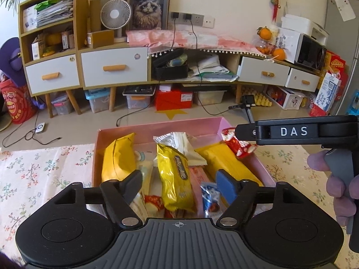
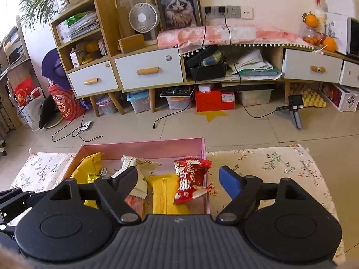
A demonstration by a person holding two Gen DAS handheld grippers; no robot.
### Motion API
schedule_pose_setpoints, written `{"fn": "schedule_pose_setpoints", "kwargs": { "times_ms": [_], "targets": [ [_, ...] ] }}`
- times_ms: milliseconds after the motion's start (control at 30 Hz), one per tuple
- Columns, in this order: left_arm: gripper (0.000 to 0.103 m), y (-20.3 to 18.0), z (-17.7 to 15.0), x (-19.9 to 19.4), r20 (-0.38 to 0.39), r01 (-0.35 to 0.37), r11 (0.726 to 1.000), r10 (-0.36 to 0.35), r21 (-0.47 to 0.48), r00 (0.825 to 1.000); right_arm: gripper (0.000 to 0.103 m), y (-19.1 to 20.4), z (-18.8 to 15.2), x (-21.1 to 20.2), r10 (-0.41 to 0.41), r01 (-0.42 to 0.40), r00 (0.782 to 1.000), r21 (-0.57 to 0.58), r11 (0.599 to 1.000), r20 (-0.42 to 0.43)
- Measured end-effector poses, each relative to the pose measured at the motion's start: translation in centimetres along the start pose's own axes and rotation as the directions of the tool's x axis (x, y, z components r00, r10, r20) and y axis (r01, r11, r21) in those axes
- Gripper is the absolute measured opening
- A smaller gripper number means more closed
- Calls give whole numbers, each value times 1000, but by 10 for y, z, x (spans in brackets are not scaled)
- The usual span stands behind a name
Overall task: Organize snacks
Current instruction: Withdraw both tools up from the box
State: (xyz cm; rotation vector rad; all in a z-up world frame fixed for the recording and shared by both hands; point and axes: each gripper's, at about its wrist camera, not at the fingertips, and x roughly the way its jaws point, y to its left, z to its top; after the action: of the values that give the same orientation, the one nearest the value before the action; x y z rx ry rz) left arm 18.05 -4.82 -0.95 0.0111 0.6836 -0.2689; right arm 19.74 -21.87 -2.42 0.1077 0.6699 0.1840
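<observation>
Glossy foil snack packets [image 1: 175,179] — matt pink cardboard box [image 1: 157,130] — floral woven cloth [image 1: 44,172]

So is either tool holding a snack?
No. Both the left tool and right tool are open and hold nothing. The red snack just rests on the pink box edge.

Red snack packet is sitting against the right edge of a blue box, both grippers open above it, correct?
Not quite: the box is pink, not blue, as the right wrist view shows. The red snack packet does sit against its right edge, with the left gripper and right gripper open above.
</observation>
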Motion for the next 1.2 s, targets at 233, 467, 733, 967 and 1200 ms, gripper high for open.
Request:
{"fn": "schedule_pose_setpoints", "kwargs": {
  "times_ms": [233, 467, 733, 967, 1200],
  "targets": [
    [84, -6, -11, -24, -8, 0, 1000, 0, 13, 1000, 88, -4, -9, -23, 2, -2, 1000, 6, 1000, 5],
    [95, -10, -27, -48, -24, 2, 1000, -1, 25, 1000, 97, -2, -20, -50, 3, -3, 1000, -5, 1000, 10],
    [98, -13, -46, -76, -48, 1, 1000, 0, 29, 999, 103, 1, -36, -77, -4, 4, 1000, 10, 1000, 11],
    [99, -14, -62, -96, -71, -3, 999, 7, 54, 997, 103, 4, -52, -91, -14, 14, 1000, 5, 1000, -3],
    [100, -11, -79, -108, -84, -4, 997, 10, 72, 996, 103, 11, -72, -98, -6, 5, 1000, -21, 1000, -23]
  ]
}}
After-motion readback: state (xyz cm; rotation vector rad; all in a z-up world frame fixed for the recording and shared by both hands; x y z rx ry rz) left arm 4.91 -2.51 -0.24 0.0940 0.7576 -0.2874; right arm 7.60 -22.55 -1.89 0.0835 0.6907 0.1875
